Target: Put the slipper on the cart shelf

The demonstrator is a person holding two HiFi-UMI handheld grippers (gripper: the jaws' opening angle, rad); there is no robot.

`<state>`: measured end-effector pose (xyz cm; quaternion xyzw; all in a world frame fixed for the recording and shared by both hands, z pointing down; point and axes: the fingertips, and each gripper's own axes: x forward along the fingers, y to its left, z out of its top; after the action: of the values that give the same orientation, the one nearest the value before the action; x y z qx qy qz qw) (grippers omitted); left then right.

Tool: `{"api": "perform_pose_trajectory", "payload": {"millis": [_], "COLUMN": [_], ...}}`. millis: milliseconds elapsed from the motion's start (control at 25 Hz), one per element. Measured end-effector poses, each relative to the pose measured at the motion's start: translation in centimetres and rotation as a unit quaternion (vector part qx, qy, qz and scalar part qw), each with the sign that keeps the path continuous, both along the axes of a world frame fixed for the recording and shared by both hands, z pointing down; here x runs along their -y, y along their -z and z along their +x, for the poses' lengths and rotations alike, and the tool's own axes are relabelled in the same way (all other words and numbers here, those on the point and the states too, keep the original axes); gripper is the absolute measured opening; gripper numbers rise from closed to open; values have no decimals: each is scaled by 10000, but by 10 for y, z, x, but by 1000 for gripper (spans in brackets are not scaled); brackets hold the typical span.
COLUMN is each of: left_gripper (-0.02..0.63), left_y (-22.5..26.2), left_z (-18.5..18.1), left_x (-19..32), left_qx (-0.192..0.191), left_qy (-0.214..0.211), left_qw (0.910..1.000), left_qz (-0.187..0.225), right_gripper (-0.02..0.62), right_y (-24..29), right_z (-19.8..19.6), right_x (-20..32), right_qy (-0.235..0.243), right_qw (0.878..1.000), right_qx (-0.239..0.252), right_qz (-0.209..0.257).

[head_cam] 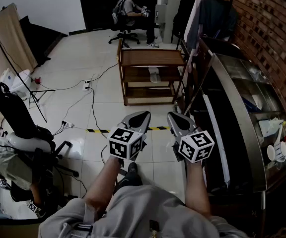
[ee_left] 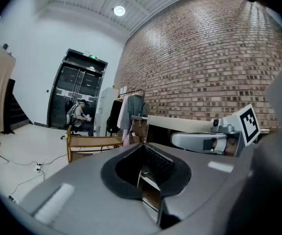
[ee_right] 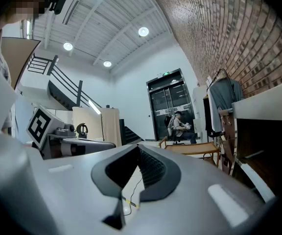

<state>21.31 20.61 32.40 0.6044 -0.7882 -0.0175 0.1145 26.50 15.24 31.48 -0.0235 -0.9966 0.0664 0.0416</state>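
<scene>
A wooden cart (head_cam: 153, 57) with open shelves stands on the white floor ahead of me, and a pale slipper (head_cam: 154, 75) lies on its middle shelf. My left gripper (head_cam: 140, 116) and right gripper (head_cam: 177, 118) are held side by side, roughly level, well short of the cart. Both are shut and hold nothing. The left gripper view looks past its shut gripper (ee_left: 142, 166) to the cart (ee_left: 89, 143) at the left. In the right gripper view, beyond its shut gripper (ee_right: 137, 165), the cart (ee_right: 195, 148) is at the right.
A glass display counter (head_cam: 252, 113) runs along the brick wall on the right, with a clothes rack (head_cam: 207, 9) behind it. A person sits on an office chair (head_cam: 129, 11) beyond the cart. Cables and power strips (head_cam: 87, 86) lie on the floor; a light stand (head_cam: 24, 78) is at the left.
</scene>
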Motion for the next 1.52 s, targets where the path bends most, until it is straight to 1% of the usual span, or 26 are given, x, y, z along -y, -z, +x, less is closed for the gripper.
{"api": "perform_pose_trajectory", "payload": {"millis": [200, 320, 560, 840, 1080, 1240, 1400, 1520], "left_gripper": [8, 8, 8, 8, 8, 8, 8, 8], "left_y": [-3, -8, -17, -23, -28, -36, -48, -56], "left_z": [-32, -57, -129, -216, -276, -307, -343, -370], "left_x": [18, 31, 66, 106, 127, 146, 173, 196], "left_qx": [-41, -78, -161, -217, -246, -192, -278, -272], "left_qy": [-14, -28, -145, -363, -490, -487, -393, -289], "left_qw": [10000, 10000, 9997, 9991, 9984, 9985, 9987, 9989], "left_qz": [7, -31, -75, -103, -139, -147, -191, -258], "right_gripper": [0, 0, 0, 0, 0, 0, 0, 0], "right_y": [-8, -12, -19, -21, -29, -41, -50, -55], "right_z": [-30, -54, -126, -211, -269, -303, -345, -374], "right_x": [18, 32, 64, 106, 127, 142, 165, 190], "right_qy": [-46, -80, -139, -445, -591, -656, -572, -522], "right_qw": [10000, 9999, 9997, 9984, 9968, 9962, 9969, 9973], "right_qx": [-63, -96, -199, -339, -526, -581, -545, -492], "right_qz": [-40, -64, -40, -27, 91, 27, -67, -140]}}
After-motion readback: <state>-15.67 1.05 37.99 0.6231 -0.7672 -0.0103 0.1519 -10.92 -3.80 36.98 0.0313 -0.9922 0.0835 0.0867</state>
